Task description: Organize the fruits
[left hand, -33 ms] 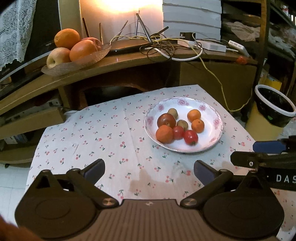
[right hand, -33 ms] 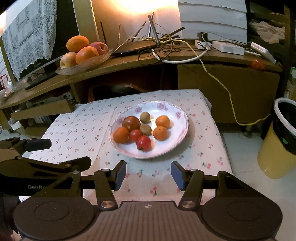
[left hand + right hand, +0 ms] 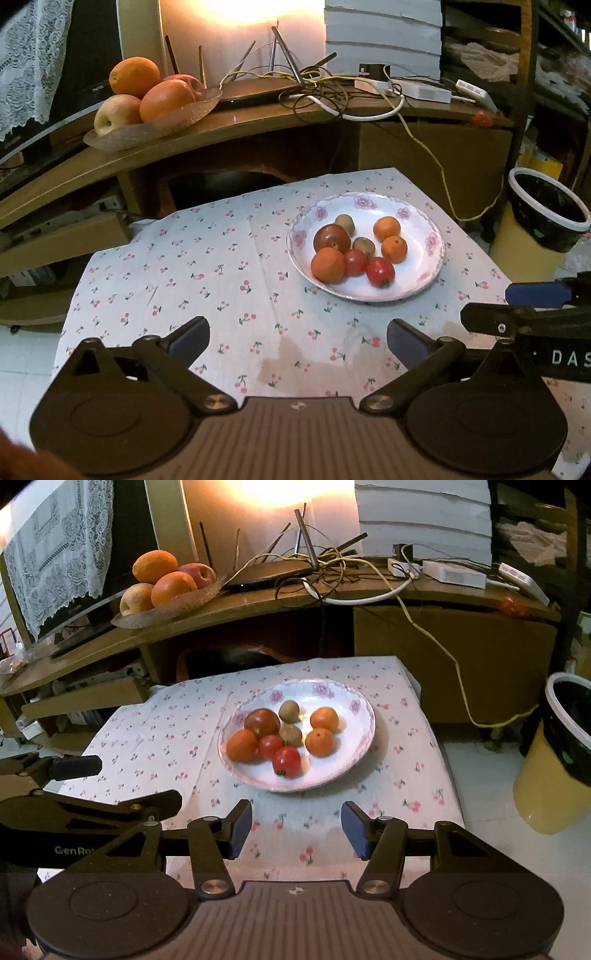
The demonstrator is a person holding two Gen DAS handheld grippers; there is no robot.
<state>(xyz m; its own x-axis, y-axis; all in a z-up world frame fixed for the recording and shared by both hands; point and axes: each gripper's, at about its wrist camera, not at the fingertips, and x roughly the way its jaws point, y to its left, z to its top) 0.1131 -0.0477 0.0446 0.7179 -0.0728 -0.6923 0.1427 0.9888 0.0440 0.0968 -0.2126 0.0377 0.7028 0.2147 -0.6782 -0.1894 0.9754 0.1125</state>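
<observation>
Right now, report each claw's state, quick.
Left claw: jaws opening wide, nothing between them, above the tablecloth.
Right claw: open, empty, short of the plate of fruit.

Yellow bin [image 3: 554,786] with black liner beside the table; tangled cables [image 3: 325,85] on the wooden shelf [image 3: 258,122].

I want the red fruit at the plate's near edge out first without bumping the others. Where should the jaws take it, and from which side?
Take the red fruit across its round middle, coming from above and the near side. Its near face is bare plate, while a smaller red fruit touches its far left. The right gripper is open, empty and nearly in line with it, so it seems the likelier choice.
</observation>
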